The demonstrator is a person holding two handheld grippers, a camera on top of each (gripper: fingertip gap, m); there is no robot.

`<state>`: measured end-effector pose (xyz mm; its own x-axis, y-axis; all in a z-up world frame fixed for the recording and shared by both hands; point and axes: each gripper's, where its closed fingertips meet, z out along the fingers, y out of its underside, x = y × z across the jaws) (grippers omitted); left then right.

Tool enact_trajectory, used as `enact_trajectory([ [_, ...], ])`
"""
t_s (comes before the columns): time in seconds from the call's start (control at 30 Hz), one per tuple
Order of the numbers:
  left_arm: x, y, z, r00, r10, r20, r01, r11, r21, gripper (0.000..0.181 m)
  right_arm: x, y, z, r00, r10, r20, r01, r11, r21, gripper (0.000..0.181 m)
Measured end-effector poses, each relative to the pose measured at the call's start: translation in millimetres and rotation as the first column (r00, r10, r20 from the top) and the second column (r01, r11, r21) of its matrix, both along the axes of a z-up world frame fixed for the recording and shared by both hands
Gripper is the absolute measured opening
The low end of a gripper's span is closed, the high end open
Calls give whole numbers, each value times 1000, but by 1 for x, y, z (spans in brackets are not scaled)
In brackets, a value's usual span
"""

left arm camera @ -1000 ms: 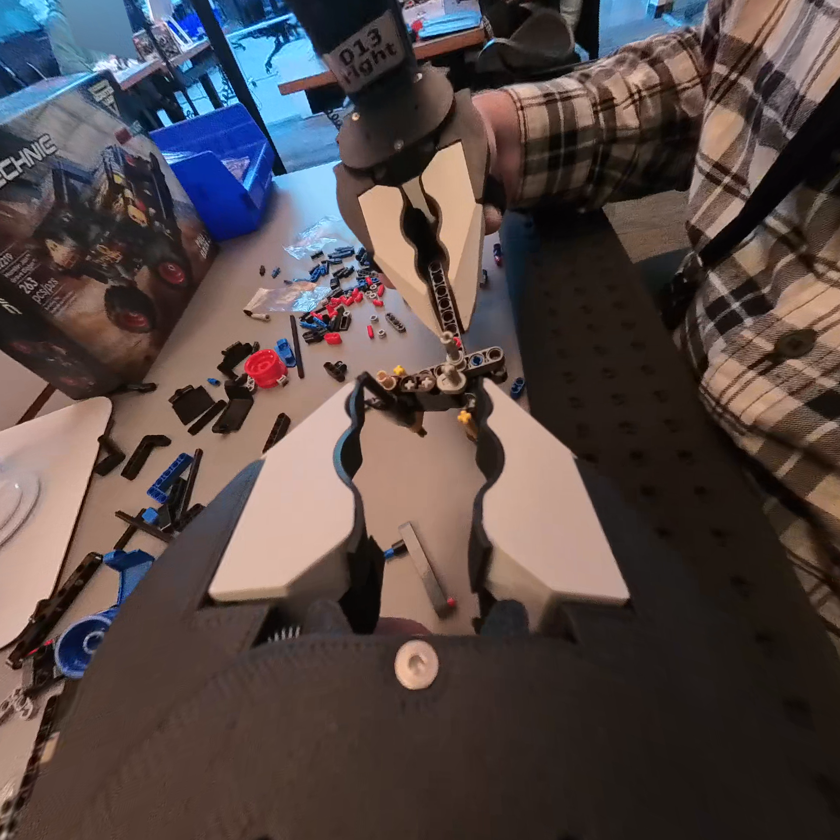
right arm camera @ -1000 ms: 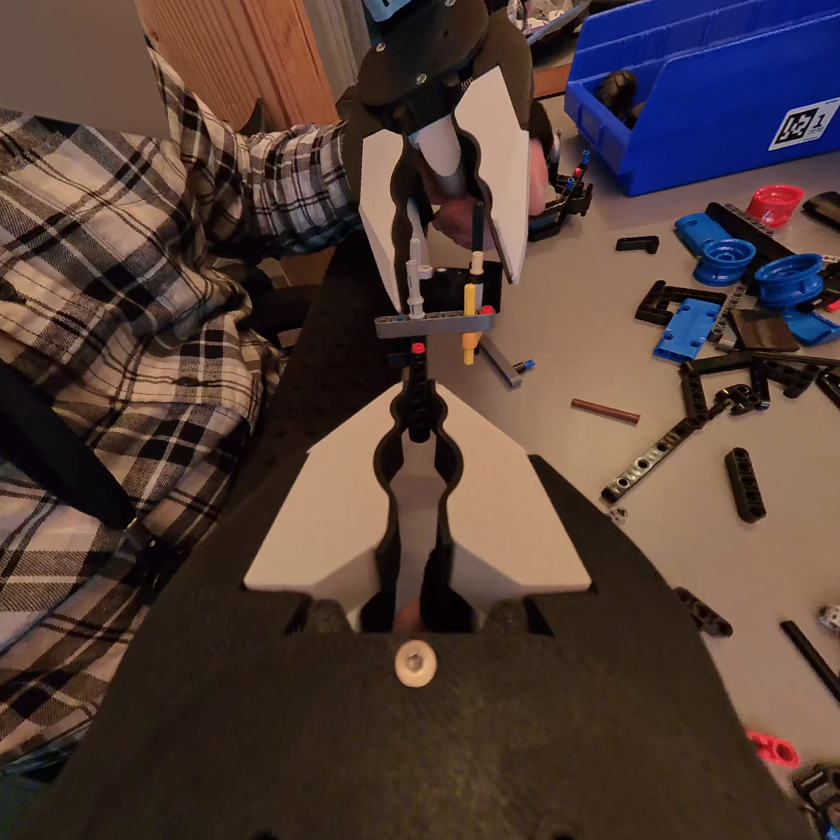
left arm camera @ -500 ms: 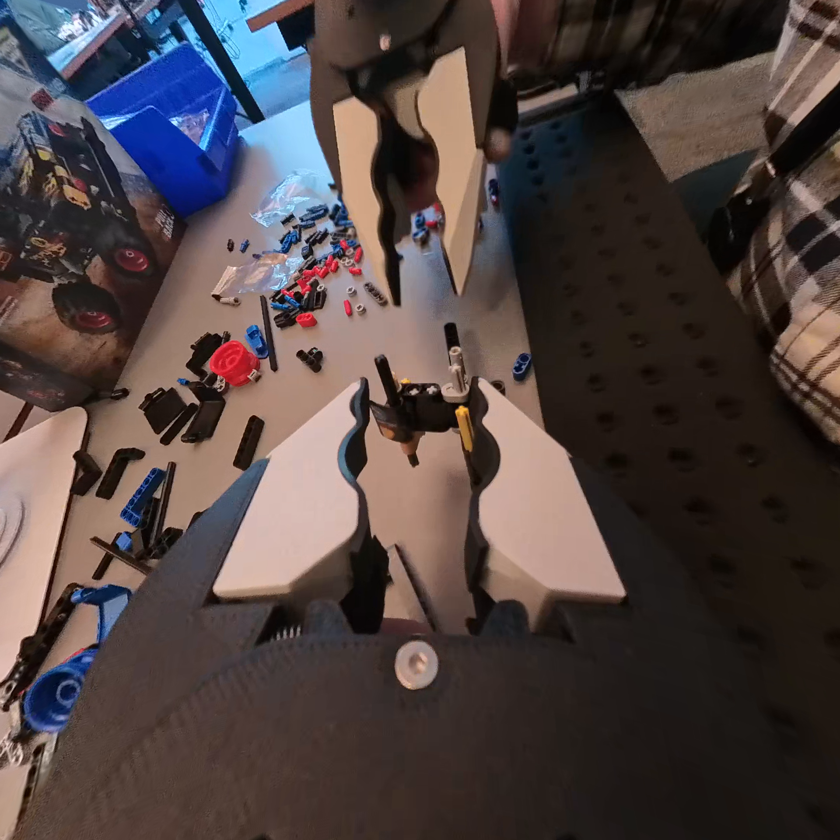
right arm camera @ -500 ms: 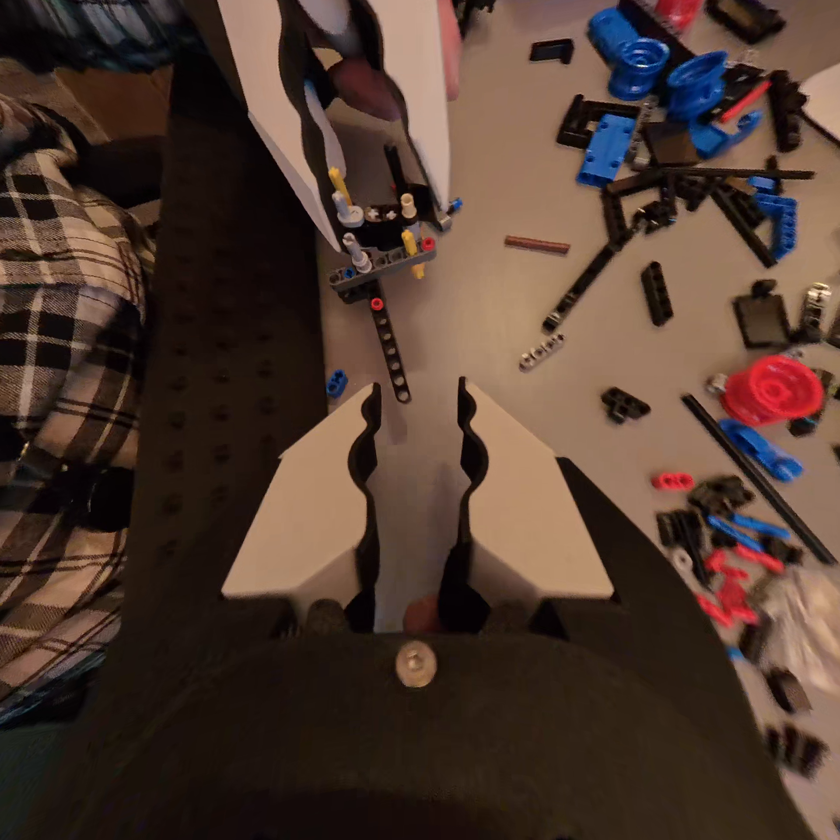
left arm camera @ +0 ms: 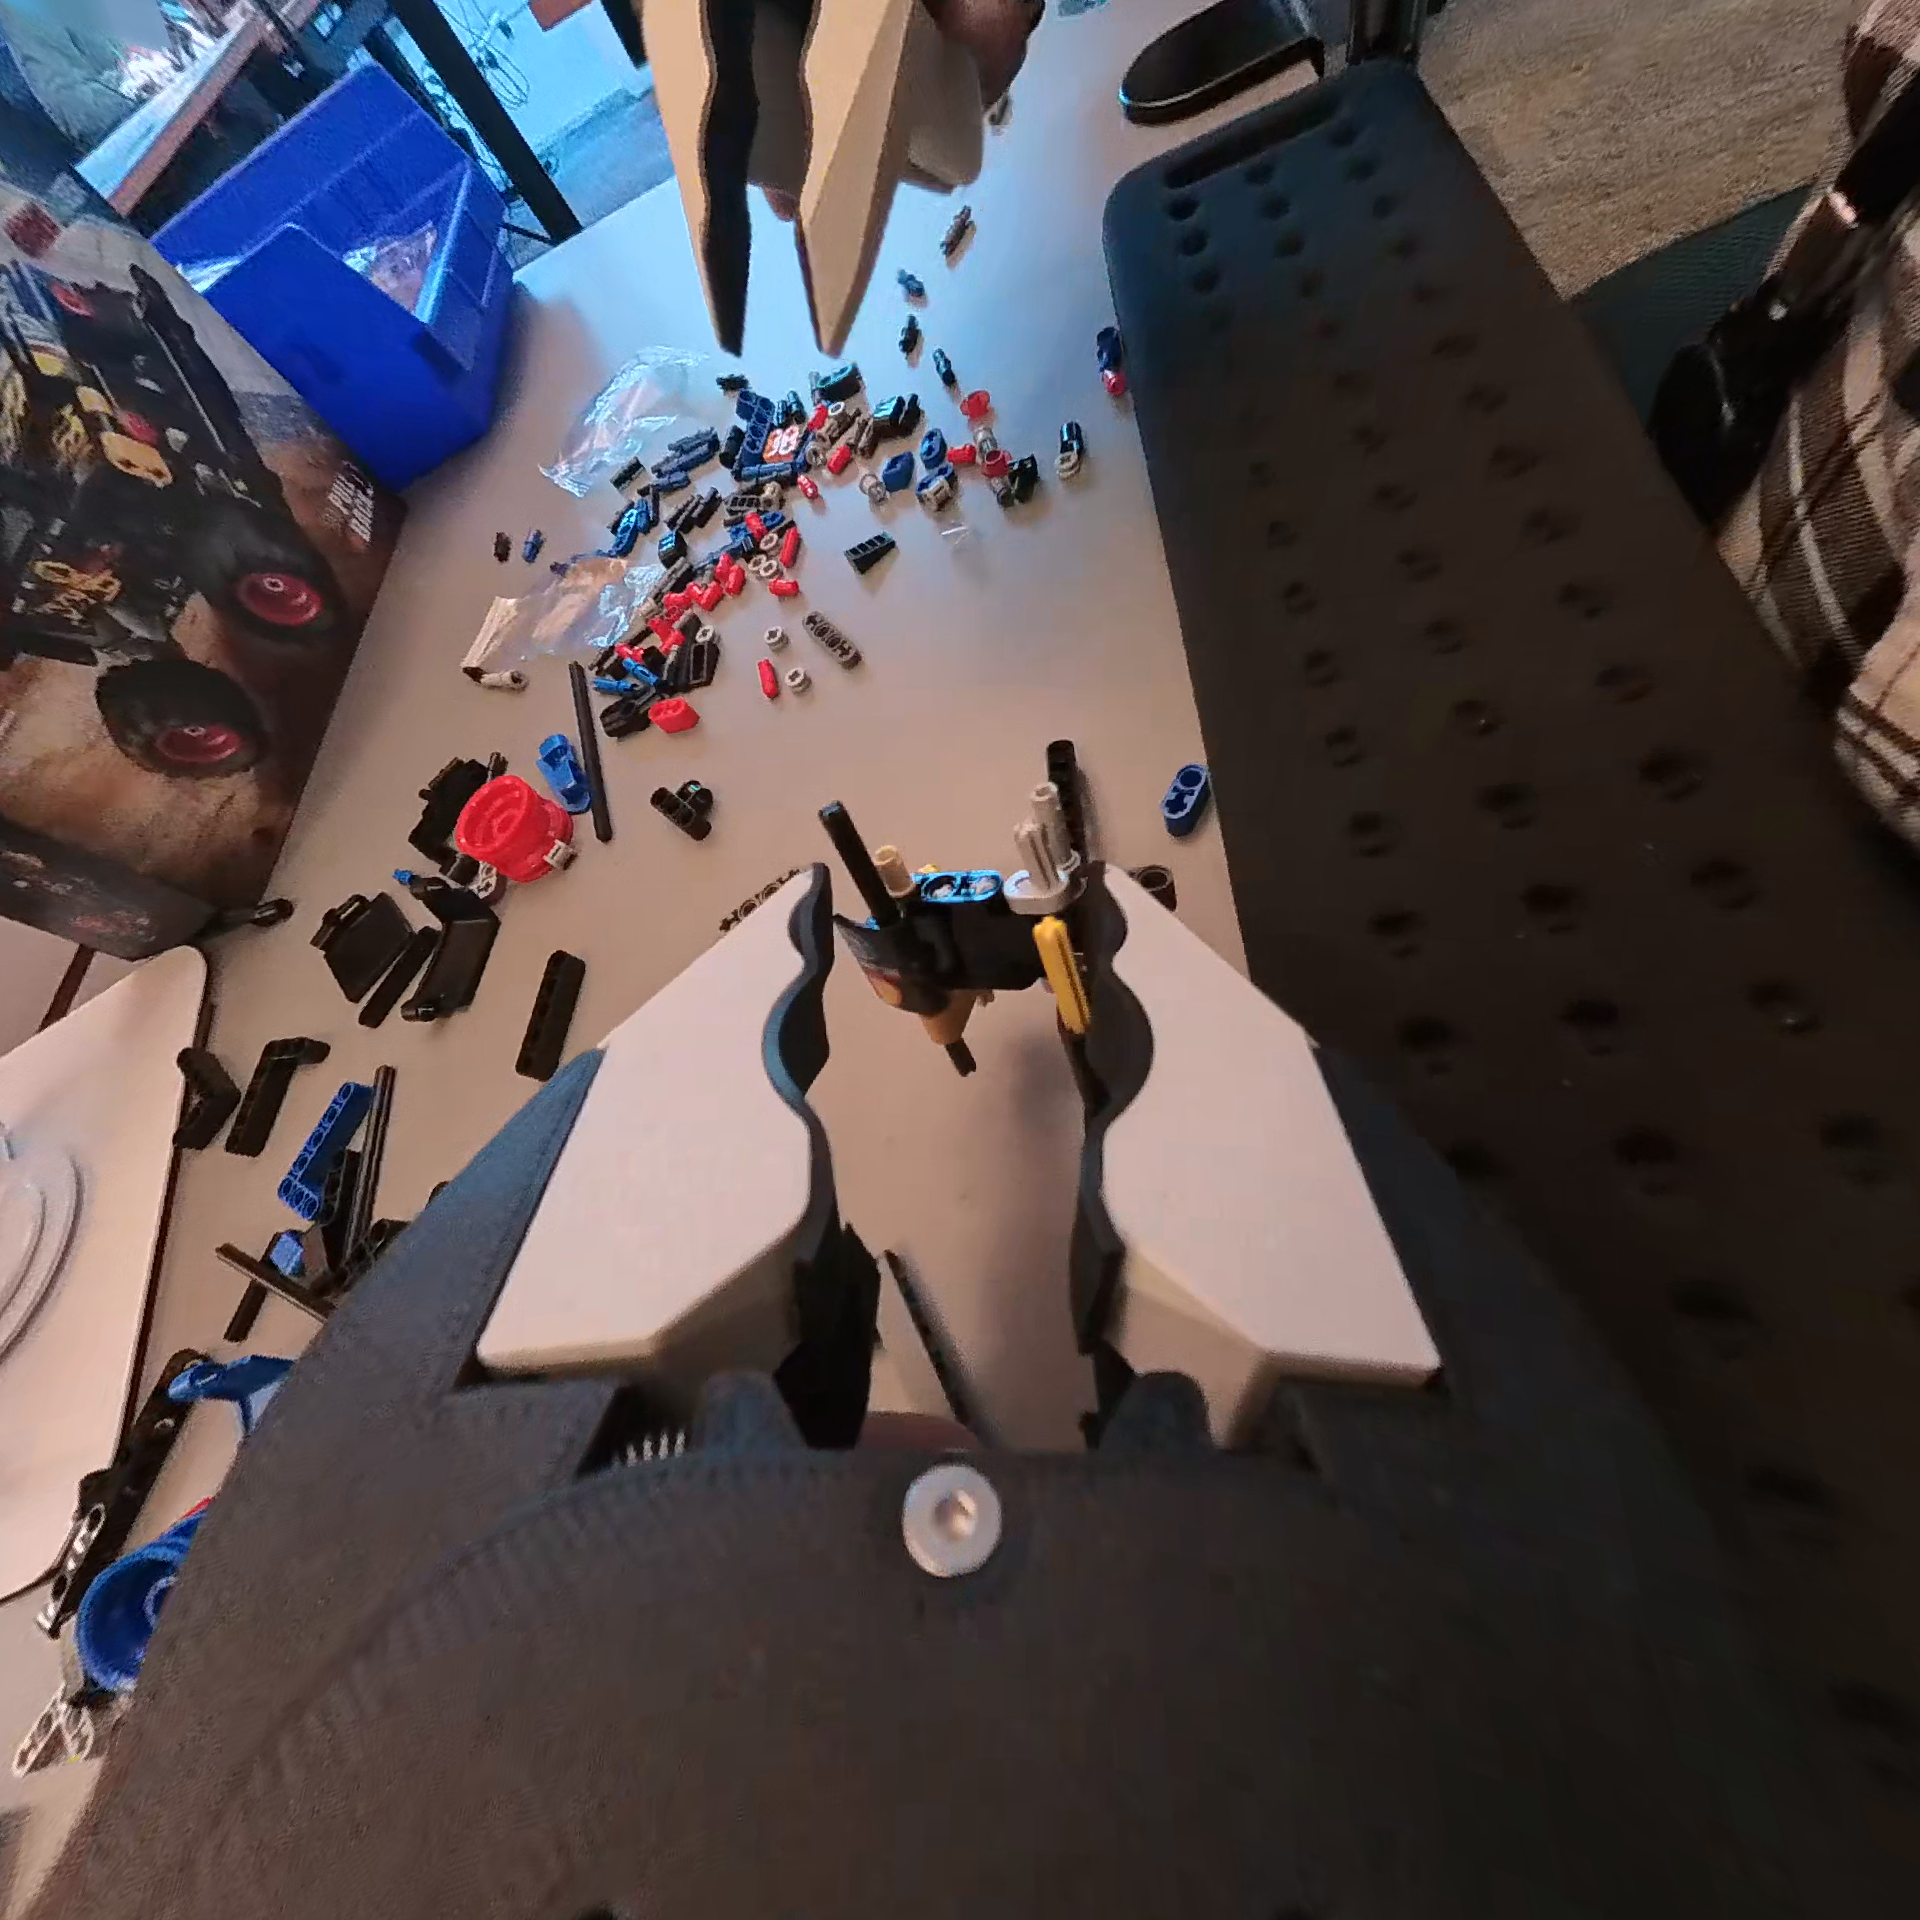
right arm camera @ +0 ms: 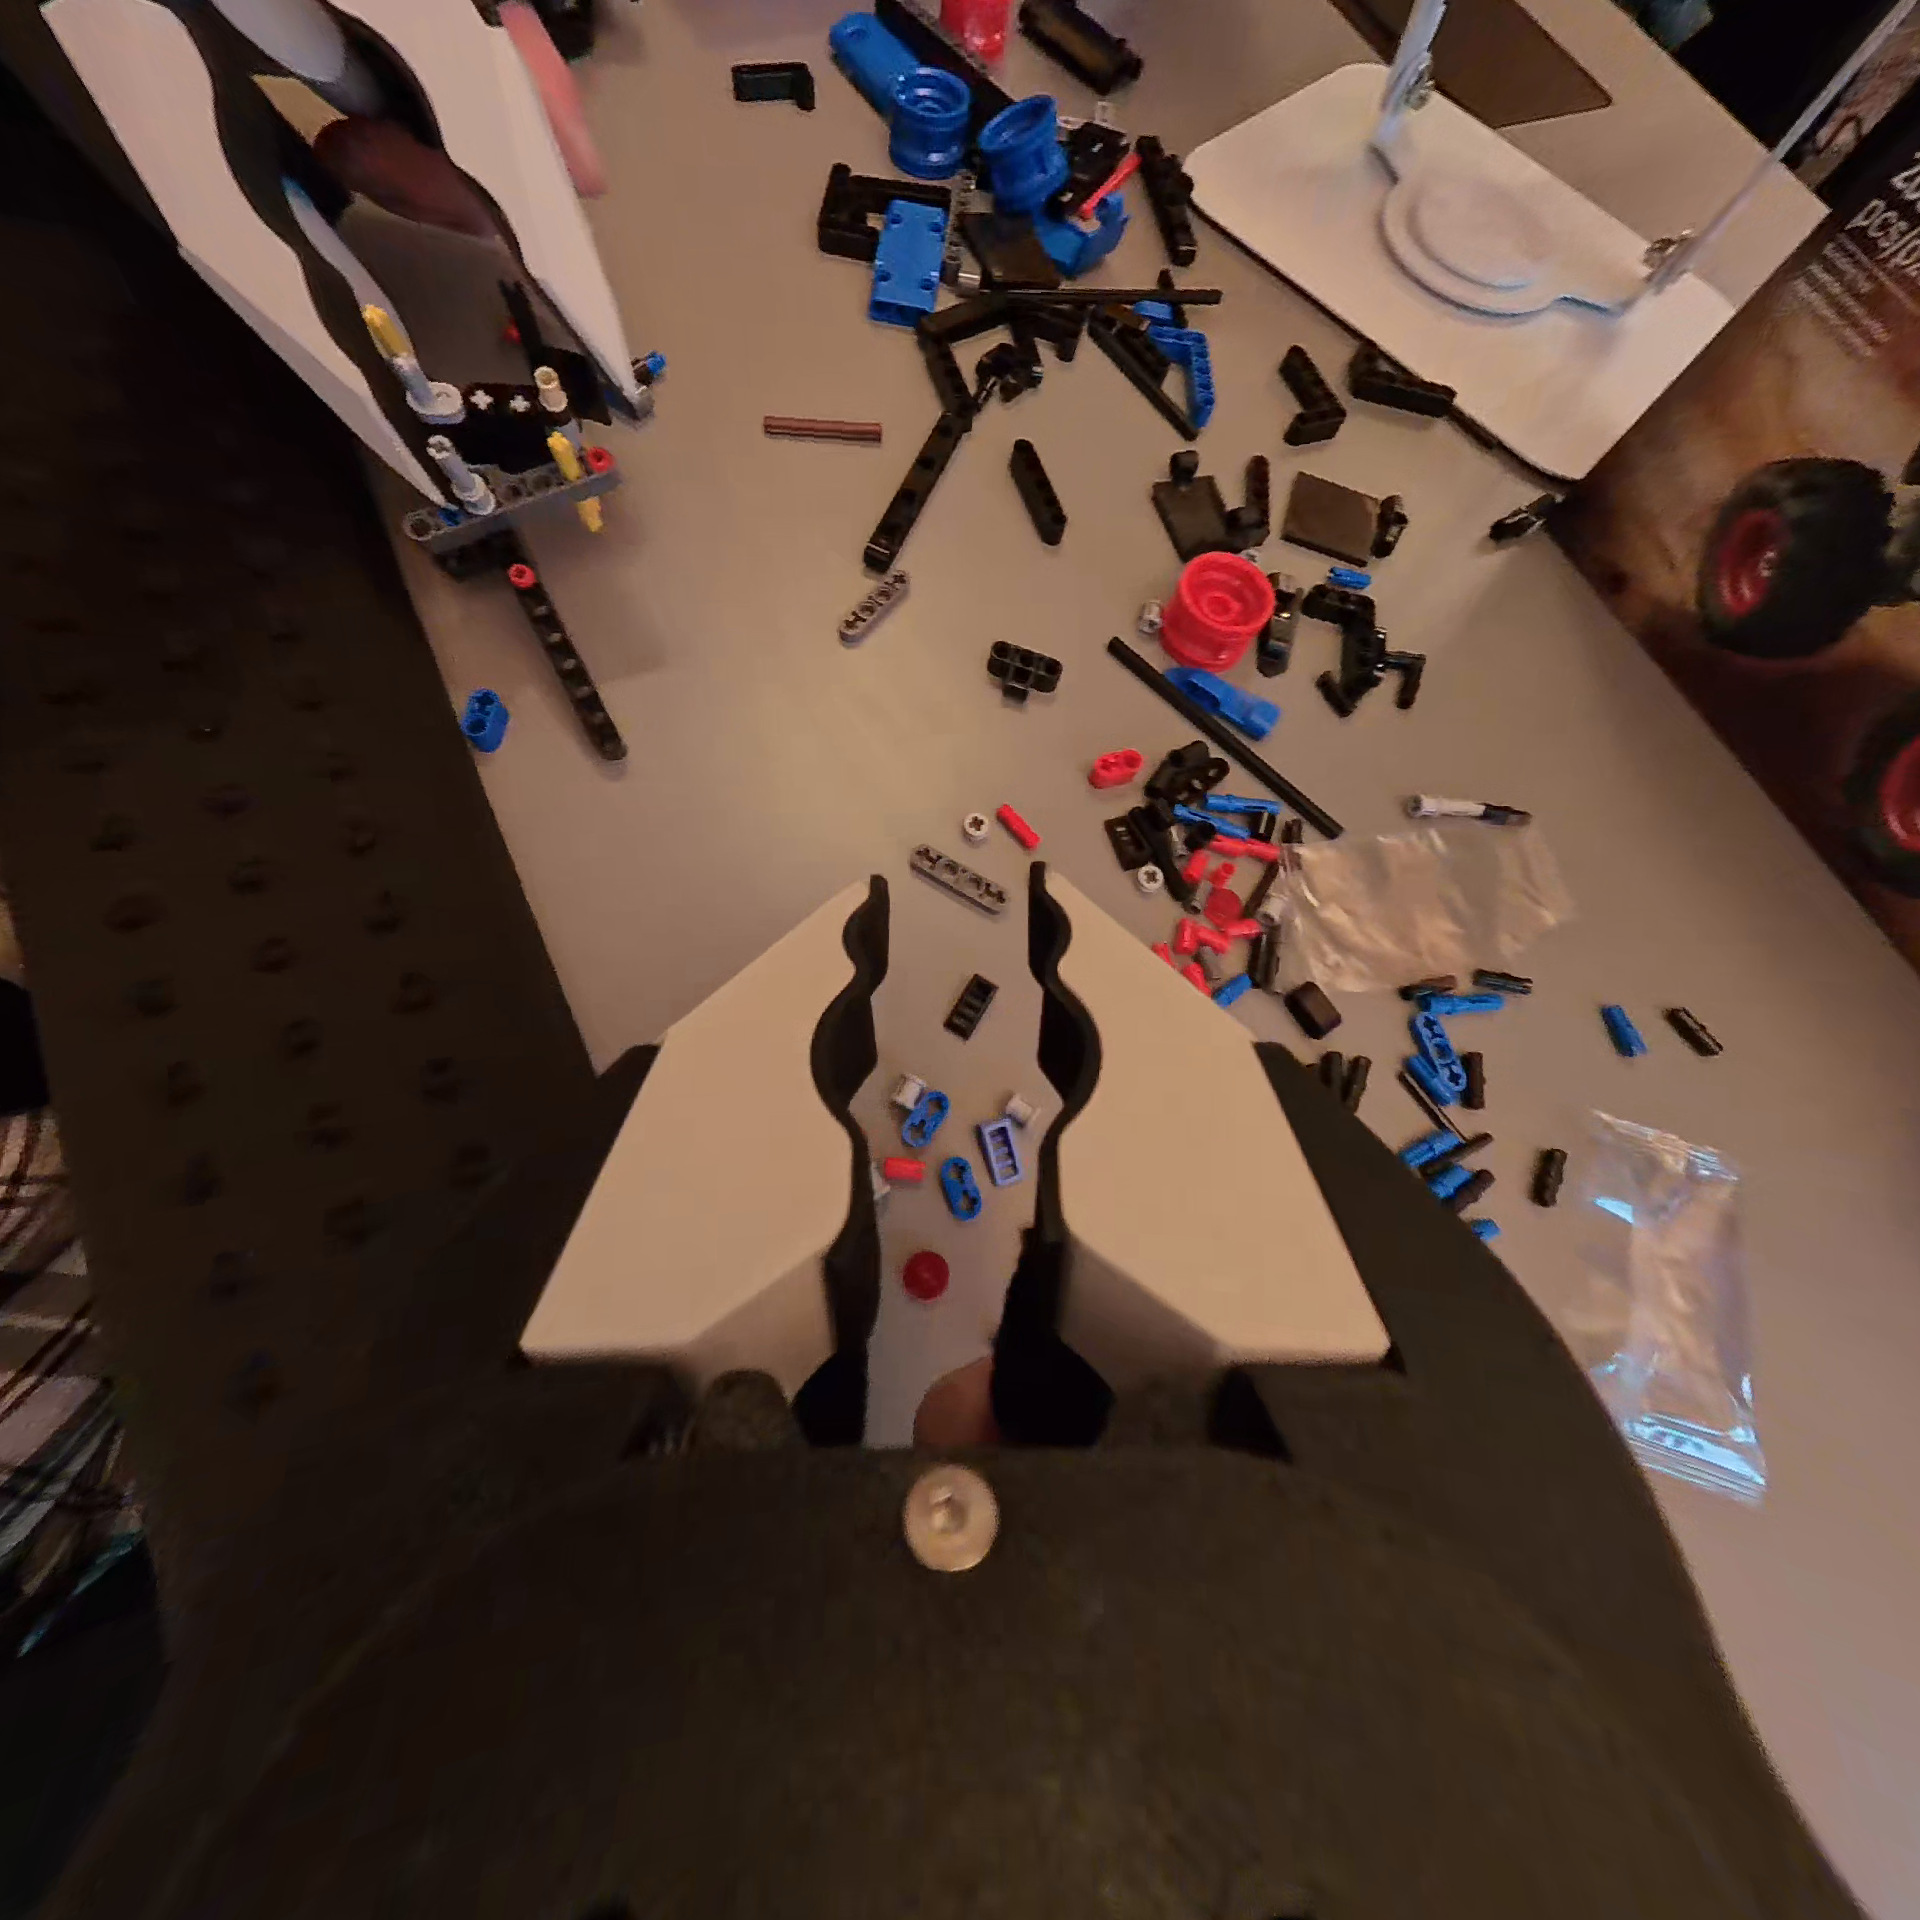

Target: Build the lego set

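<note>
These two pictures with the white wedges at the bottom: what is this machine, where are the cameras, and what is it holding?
There is no robot. A person holds a hand-operated clamp tool in each hand, and each tool carries a camera that looks out along its two white fingers.

In the left wrist view, the left gripper is shut on a small half-built lego assembly of black, grey and yellow parts. The right wrist view shows the same assembly from the other side, with a long black beam hanging off it.

The right gripper is open and holds nothing. It hovers over loose red, blue and black pieces scattered on the grey table. Also there: a red wheel hub, a blue bin, the set's box and clear plastic bags.
</note>
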<state>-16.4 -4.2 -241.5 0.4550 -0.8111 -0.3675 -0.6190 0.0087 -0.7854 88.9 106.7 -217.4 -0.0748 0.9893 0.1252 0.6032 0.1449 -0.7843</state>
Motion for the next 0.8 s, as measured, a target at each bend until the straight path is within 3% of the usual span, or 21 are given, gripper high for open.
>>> enact_trajectory([
  [0.4, -10, 7, 2, 998, 50, -26, -48, 997, 67, 45, 5, 19, 11, 996, -87, -32, 89, 992, 84, 22],
  [0.8, -15, 15, 3, 995, 96, 3, -96, 993, 67, 47, 67, 51, 14, 963, -270, 25, 263, 953, 151, 6],
])
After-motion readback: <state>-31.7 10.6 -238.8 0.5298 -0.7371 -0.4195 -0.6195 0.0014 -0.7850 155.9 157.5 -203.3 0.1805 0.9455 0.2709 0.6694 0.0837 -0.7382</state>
